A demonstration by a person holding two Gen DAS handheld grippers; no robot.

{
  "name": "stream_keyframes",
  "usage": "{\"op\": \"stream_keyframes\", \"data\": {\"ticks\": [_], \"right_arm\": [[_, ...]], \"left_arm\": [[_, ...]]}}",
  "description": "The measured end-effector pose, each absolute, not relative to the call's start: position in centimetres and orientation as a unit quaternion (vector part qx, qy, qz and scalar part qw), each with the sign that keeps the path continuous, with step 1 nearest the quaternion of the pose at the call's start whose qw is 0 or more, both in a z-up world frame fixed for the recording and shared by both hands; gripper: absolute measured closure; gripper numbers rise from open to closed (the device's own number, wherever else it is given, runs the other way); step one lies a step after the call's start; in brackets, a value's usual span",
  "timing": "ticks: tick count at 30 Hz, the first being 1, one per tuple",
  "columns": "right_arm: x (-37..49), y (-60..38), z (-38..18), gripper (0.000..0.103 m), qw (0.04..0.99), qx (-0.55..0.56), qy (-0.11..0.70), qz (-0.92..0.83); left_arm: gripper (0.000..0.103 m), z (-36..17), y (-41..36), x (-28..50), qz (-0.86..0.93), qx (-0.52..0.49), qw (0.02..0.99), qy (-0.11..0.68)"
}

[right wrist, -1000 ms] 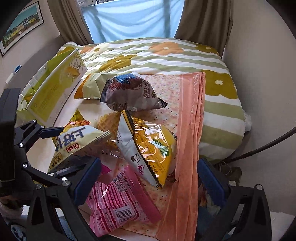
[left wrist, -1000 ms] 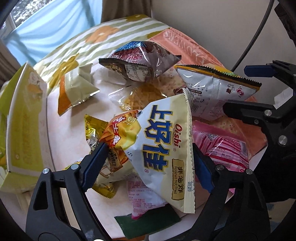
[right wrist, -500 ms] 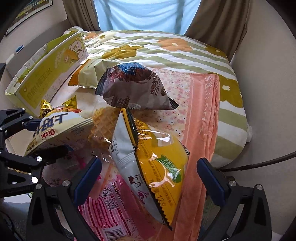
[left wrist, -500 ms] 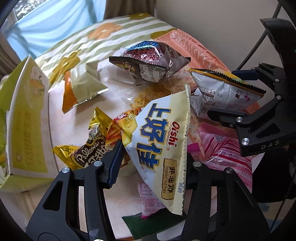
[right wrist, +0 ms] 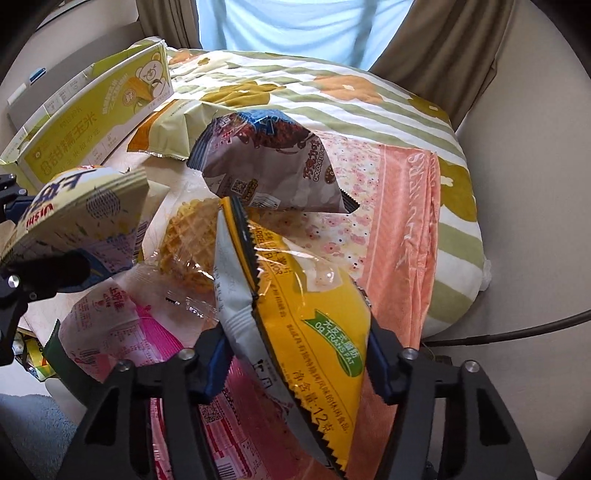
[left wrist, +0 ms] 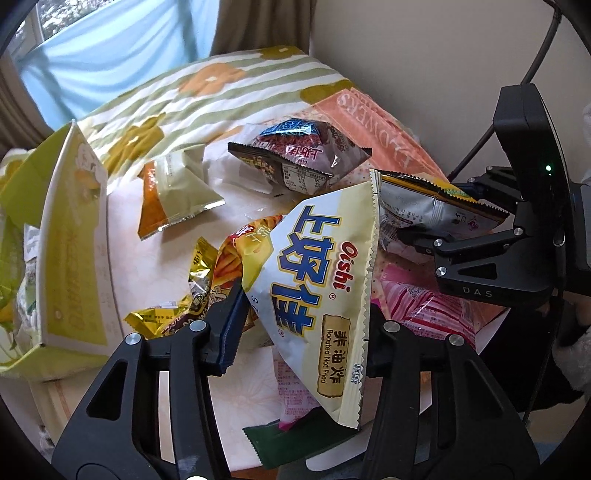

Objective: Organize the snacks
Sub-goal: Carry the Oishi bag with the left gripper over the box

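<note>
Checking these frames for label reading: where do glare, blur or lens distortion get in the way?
Left wrist view: sharp; the white Oishi snack bag reads clearly, fisheye bends the edges. Right wrist view: glare streaks the glossy yellow chip bag; the window behind is washed out, dark corners.

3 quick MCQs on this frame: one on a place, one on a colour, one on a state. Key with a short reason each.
1. Where is the brown-and-blue snack bag?
A) beyond the Oishi bag
B) inside the yellow-green carton
C) in a gripper

2. What colour is the Oishi lettering?
A) green
B) red
C) black

3. What is the right gripper doing?
A) open over the pink bag
B) shut on the yellow chip bag
C) out of view

A: it lies farther up the table, ungripped.
B: red beside blue characters.
B: both pads press the bag.
</note>
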State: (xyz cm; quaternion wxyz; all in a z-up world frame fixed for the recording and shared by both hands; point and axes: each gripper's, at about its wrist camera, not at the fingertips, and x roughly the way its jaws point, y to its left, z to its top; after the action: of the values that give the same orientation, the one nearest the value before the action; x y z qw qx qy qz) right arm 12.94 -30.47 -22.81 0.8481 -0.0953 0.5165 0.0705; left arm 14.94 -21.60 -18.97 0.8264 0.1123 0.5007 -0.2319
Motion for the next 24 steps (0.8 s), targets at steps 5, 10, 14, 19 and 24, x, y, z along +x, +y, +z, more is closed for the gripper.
{"op": "stream_keyframes", "data": {"ticks": [5, 10, 14, 19, 24], "right_arm": [[12.0, -31.1, -20.7, 0.049, 0.859, -0.071, 0.503, 0.064], [10.9, -31.3, -17.4, 0.049, 0.864, -0.052, 0.496, 0.075], [10.3, -30.2, -14.4, 0.049, 0.871, -0.066, 0.480, 0.085], [10.5, -27.9, -10.7, 0.049, 0.881, -0.077, 0.451, 0.119], [11.8, -24.2, -7.4, 0.049, 0.891, -0.077, 0.418, 0.159]], "left_arm": [[0.057, -17.1, -21.0, 14.4, -0.226, 0.099, 0.839, 0.485], [0.057, -14.1, -19.4, 13.5, -0.213, 0.074, 0.857, 0.463], [0.057, -11.2, -17.3, 13.0, -0.196, 0.051, 0.875, 0.439], [0.057, -7.3, -13.5, 12.9, -0.168, 0.032, 0.896, 0.409], [0.057, -4.1, -8.7, 13.8, -0.134, 0.019, 0.915, 0.380]]}}
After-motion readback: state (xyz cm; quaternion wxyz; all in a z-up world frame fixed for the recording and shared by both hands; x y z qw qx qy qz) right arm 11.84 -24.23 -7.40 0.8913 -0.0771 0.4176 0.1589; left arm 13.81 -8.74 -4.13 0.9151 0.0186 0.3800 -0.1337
